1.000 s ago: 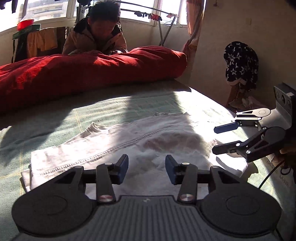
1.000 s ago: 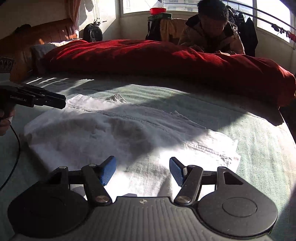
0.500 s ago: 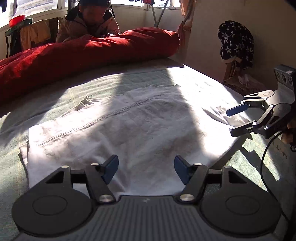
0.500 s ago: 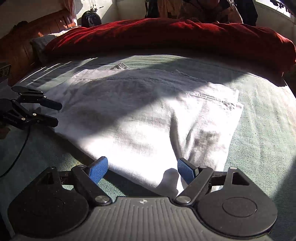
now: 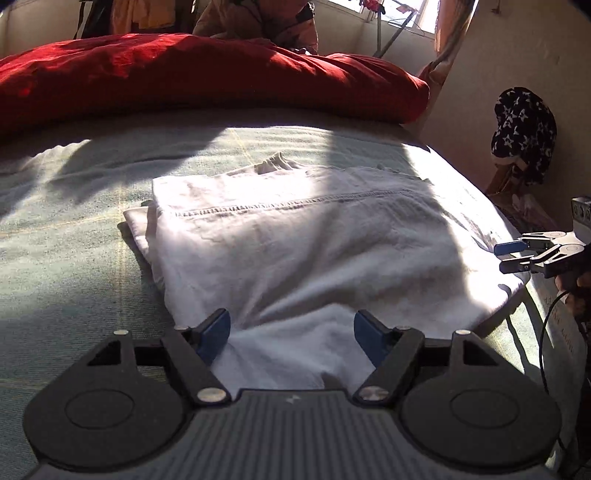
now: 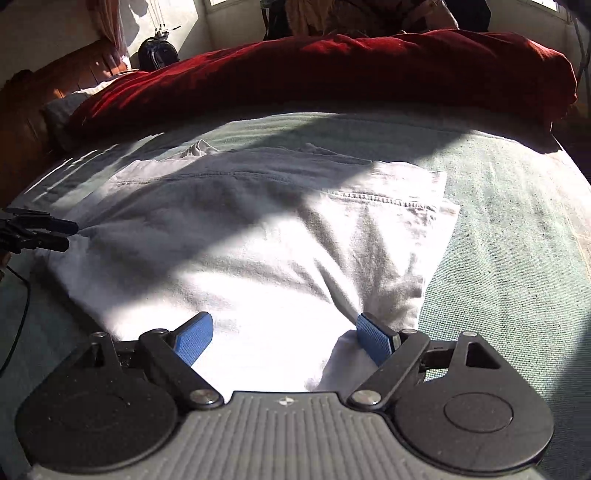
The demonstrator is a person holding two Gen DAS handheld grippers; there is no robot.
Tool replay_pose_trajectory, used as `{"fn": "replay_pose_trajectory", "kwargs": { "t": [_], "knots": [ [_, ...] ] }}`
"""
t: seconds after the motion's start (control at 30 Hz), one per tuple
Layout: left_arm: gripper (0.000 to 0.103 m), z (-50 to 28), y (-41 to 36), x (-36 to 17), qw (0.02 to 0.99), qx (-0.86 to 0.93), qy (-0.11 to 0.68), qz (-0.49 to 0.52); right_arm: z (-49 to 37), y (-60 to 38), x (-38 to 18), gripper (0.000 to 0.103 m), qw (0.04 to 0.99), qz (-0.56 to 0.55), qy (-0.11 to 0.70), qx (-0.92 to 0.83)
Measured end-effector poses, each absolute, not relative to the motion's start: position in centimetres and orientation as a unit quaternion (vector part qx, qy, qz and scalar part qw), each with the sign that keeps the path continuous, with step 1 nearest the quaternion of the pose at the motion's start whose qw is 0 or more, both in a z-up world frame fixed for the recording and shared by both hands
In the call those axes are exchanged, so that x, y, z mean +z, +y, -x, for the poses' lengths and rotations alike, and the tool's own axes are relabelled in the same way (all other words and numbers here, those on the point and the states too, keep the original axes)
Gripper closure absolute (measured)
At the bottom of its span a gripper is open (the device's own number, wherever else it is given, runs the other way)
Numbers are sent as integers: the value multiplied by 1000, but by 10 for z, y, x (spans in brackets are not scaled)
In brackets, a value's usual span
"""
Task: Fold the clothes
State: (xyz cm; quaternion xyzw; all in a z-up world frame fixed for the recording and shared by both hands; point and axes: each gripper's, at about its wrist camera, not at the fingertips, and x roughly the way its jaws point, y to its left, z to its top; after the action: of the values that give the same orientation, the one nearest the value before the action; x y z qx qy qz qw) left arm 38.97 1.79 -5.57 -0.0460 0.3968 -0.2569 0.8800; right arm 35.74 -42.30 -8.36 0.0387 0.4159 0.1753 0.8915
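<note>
Garment: a white garment (image 5: 295, 254) lies folded on the green bed cover (image 5: 66, 236), near the bed's front edge, a stitched hem running across its top layer.
Left gripper: the left gripper (image 5: 291, 332) is low over the garment's near edge at the left end, jaws apart after opening up a moment ago; cloth bulges up between the blue pads (image 5: 216, 330), but whether they touch it I cannot tell.
Right gripper: the right gripper (image 6: 282, 338) sits over the near edge at the garment's right end, jaws wide and just opened further; white fabric between them, nothing pinched.
Far side: a red quilt (image 6: 332, 70) is heaped along the bed's far edge, and a person (image 5: 258, 22) leans behind it.
Light: hard sunlight and shadow bands cross the cloth.
</note>
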Motion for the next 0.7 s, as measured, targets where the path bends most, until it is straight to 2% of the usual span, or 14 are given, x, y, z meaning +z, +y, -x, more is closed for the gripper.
{"fn": "replay_pose_trajectory", "kwargs": {
  "t": [0.2,0.37,0.53,0.7],
  "knots": [
    [27,-382,-10,-57,864,-293,407,47,-348,-395,-63,13,893,-46,397,206],
    [27,-357,17,-75,855,-261,443,73,-327,-382,-88,13,874,-8,445,196],
    [26,-338,46,-49,867,-245,424,90,-298,-406,-74,12,878,-21,442,180],
    [23,-354,30,-46,880,-237,404,79,-301,-401,-56,7,888,-63,412,193]
  ]
}}
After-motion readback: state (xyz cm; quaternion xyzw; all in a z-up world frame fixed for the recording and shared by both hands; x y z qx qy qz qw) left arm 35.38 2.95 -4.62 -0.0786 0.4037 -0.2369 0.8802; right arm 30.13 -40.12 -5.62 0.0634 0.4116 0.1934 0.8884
